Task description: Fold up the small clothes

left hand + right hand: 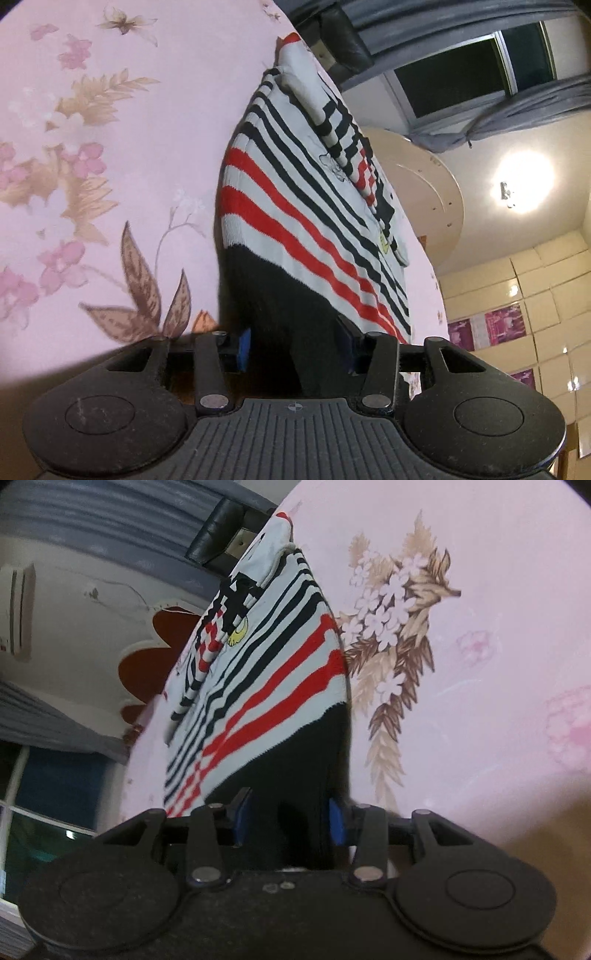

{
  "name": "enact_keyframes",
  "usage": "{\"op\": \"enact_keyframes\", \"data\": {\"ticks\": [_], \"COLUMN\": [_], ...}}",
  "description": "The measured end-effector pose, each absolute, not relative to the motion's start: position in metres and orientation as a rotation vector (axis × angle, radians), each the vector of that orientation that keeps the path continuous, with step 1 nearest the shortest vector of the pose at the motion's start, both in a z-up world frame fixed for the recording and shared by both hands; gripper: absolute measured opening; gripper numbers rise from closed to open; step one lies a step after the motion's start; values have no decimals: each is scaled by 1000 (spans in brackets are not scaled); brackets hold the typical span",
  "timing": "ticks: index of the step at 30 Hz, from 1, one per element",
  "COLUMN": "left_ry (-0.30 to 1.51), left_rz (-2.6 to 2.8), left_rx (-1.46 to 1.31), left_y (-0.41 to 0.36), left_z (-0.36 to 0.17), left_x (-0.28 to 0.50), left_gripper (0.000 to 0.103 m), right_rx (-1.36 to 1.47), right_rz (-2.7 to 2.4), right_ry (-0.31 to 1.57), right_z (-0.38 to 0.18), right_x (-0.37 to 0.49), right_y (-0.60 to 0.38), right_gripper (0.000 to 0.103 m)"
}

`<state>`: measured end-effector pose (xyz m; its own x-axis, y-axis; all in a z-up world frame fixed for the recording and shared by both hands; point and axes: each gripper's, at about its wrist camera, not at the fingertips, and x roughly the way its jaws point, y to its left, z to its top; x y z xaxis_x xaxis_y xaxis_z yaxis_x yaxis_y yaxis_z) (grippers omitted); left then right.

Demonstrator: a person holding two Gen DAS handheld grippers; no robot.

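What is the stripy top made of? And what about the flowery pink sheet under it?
The striped top looks like soft knitted yarn, maybe cotton: tiny ribbed stitches show in its red, white and navy bands, and its black hem looks fuzzy and matte. The pink flowered sheet looks like thin, smooth woven cloth with printed flowers; it lies flat with a faint sheen.

A small knitted sweater [295, 206] with a white body, thin black stripes, broad red stripes and a black hem lies flat; its sleeves seem folded across the far part, near the white collar.
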<state>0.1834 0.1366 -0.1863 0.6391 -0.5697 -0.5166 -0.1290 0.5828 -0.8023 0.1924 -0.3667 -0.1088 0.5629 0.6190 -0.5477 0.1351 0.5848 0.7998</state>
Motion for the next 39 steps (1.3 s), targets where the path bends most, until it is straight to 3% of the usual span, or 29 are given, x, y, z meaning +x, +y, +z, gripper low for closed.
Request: {"op": "enact_keyframes", "data": {"ticks": [2, 4, 5, 6, 11, 14, 16, 19, 26, 33, 39], "left_ry": [867, 877, 874, 861, 712, 713, 800, 790, 766, 636, 569], "left_rz": [-292, -262, -247, -237, -235, -228, -186, -175, -159, -171, -190], "left_rx": [-897, -849, -822, -813, -797, -769, -748, -807, -797, -776, -740], "left_y": [131, 128, 126, 128, 140, 148, 151, 154, 151, 154, 156], "left_z": [-185, -184, -185, -182, -150, -146, -166, -177, -170, -129, -89], "left_x": [187, 190, 190, 190, 168, 162, 171, 173, 169, 162, 202], "left_gripper": [32, 9, 9, 7, 6, 6, 6, 6, 6, 5, 5], "right_rx": [922, 822, 772, 719, 661, 623, 611, 616, 678, 626, 609], "right_rz": [356, 354, 348, 339, 352, 389, 367, 307, 278, 287, 290], "right_ry": [966, 979, 984, 989, 908, 830, 860, 959, 916, 800, 713], "right_z": [-110, -105, -102, -99, -74, -52, -63, -95, -97, -52, -15], "right_x": [198, 203, 203, 204, 193, 180, 182, 194, 190, 186, 217], "right_y": [-362, -352, -347, -342, -345, -352, -356, -357, -360, -362, -363], "right_gripper": [36, 25, 13, 8, 7, 6, 6, 6, 6, 6, 6]}}
